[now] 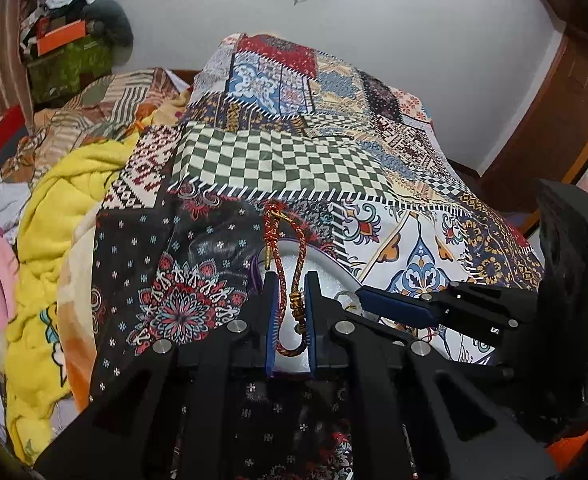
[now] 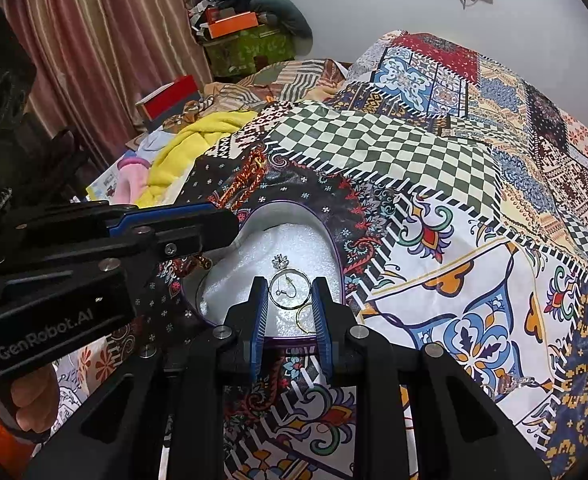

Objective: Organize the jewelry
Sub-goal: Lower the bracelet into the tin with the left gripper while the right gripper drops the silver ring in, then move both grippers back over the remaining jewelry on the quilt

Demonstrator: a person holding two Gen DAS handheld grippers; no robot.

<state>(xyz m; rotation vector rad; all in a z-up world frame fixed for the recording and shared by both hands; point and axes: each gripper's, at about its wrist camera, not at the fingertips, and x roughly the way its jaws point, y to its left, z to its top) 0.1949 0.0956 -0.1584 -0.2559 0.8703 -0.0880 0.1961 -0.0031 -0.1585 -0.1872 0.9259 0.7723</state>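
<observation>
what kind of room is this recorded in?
Most likely a bedroom at home: the work surface is a bed under a patchwork bedspread, with a rumpled yellow blanket beside it, curtains and stacked boxes in the corner.

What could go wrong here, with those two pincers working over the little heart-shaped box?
The red braided cord hangs partly over the box rim, so it may slip out onto the bedspread. The right gripper straddles a thin silver ring and could knock the gold ring beside it. Both grippers are close and might collide.
</observation>
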